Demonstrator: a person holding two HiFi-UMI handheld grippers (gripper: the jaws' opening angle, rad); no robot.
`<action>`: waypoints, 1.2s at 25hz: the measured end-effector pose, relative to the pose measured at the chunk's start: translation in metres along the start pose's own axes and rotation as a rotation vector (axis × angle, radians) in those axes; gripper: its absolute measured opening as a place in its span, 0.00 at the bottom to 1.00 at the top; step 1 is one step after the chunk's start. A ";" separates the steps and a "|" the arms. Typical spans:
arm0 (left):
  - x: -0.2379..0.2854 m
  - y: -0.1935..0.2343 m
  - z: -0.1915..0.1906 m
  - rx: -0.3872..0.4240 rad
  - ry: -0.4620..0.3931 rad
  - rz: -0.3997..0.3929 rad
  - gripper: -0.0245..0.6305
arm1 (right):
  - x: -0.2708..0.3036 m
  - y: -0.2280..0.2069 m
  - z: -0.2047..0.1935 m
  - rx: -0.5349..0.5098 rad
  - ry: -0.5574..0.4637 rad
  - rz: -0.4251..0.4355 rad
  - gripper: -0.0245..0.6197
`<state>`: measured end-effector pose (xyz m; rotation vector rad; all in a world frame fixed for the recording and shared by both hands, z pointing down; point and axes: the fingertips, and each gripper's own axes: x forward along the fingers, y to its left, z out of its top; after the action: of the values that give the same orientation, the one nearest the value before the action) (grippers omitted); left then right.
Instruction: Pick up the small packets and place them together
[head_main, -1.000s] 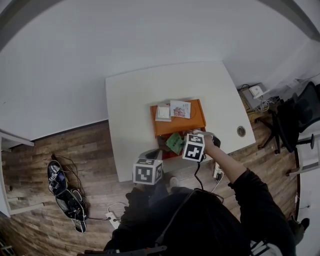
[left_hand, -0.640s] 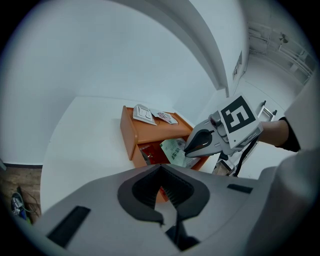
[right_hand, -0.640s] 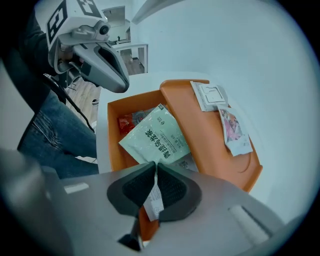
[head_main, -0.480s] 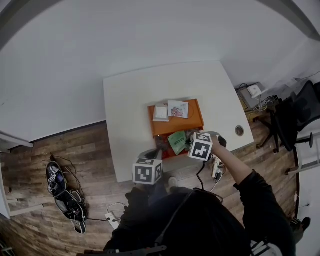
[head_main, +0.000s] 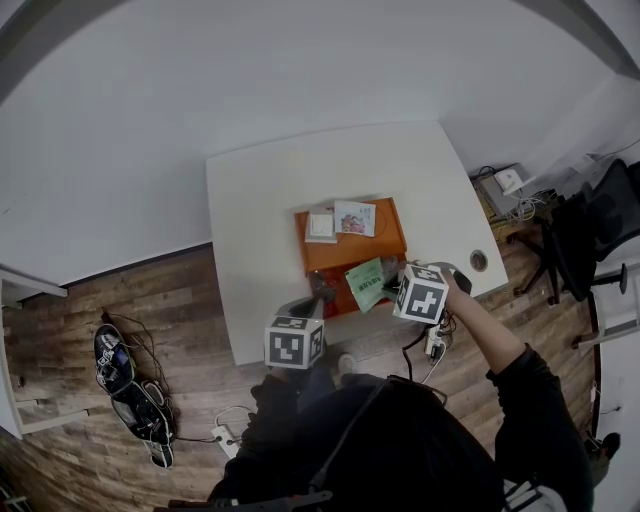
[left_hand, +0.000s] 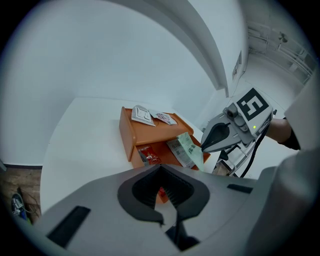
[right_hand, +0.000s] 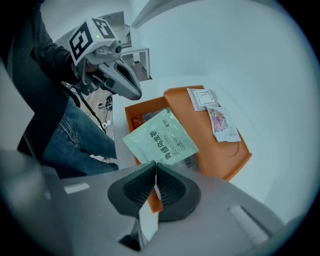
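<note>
Head view: two grippers show, each carrying one cube with square markers. The right gripper (head_main: 398, 290) pinches one flat green packet (head_main: 366, 283) by its edge, lifted above the lower tier of one orange, smooth-sided, two-level tray (head_main: 345, 252). Beyond the gripper, two flat packets lie side by side on the tray's top: a white square packet (head_main: 321, 226) and a picture-printed packet (head_main: 357, 218). The left gripper (head_main: 318, 296) hovers just left of the green packet, over the white table (head_main: 260, 200).

Left gripper view: the left gripper (left_hand: 161, 166) has its ribbed dark pads meeting at the tips with nothing between them. Straight ahead sits the tray (left_hand: 127, 132), with one crinkled red packet (left_hand: 149, 154) in its lower tier. To the right, the right gripper (left_hand: 205, 146) holds the green packet (left_hand: 192, 150), beside a pale barcode-printed packet (left_hand: 177, 149).

Right gripper view: the right gripper (right_hand: 156, 163) has just been closing, and its pads now press together on the lower edge of the green packet (right_hand: 160, 140), a matte rectangle with dark print. Past it lie the white packet (right_hand: 202, 98) and the picture packet (right_hand: 220, 122).
</note>
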<state>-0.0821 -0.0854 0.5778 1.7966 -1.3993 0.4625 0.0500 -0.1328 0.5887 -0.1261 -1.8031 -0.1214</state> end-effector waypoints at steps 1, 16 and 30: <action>0.000 0.000 0.000 0.001 0.000 -0.001 0.04 | -0.006 0.000 -0.001 0.004 -0.008 -0.002 0.05; 0.000 -0.005 0.005 0.013 -0.001 -0.014 0.04 | -0.042 -0.127 -0.008 0.208 -0.070 -0.221 0.05; 0.000 0.004 0.003 0.005 -0.001 -0.006 0.04 | -0.019 -0.146 -0.009 0.227 -0.028 -0.221 0.06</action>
<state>-0.0861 -0.0877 0.5771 1.8045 -1.3944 0.4628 0.0408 -0.2788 0.5704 0.2351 -1.8419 -0.0712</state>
